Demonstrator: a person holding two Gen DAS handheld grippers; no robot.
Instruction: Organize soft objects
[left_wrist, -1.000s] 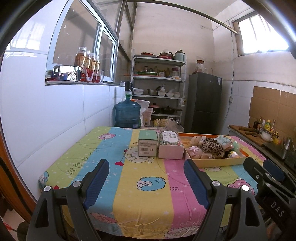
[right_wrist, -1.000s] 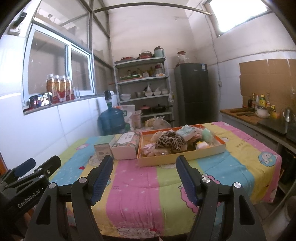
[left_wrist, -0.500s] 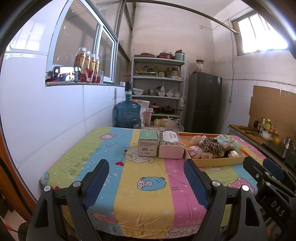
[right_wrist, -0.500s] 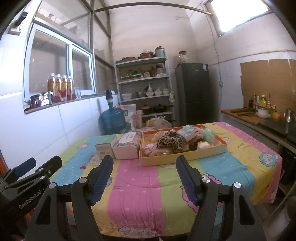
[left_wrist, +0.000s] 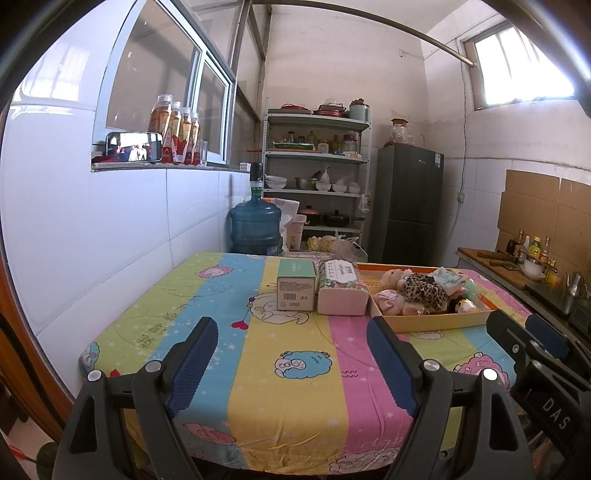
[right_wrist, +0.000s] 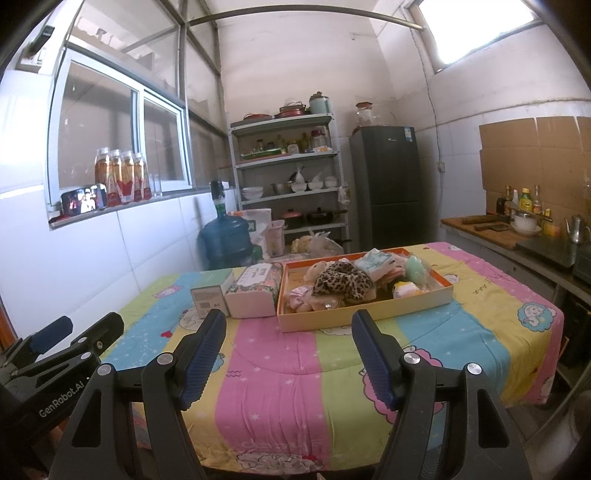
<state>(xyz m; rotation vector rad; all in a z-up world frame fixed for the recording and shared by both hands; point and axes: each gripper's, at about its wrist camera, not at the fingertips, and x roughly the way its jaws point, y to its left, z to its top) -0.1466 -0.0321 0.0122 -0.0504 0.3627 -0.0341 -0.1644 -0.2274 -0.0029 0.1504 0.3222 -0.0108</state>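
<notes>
Nothing moved; both tongs (left_wrist: 291, 350) (right_wrist: 288, 347) apart, empty; only right view shows tray's (right_wrist: 365, 314) far rim.

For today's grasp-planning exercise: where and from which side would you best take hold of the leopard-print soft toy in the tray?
Probably the raised middle hump of the leopard-print soft toy, from above. It lies draped highest on the pile, and the orange tray wall blocks a level approach. The right tool, open and empty, faces it.

Cloth-covered table (right_wrist: 480, 332): tray (right_wrist: 369, 314), two boxes (right_wrist: 251, 299)
</notes>
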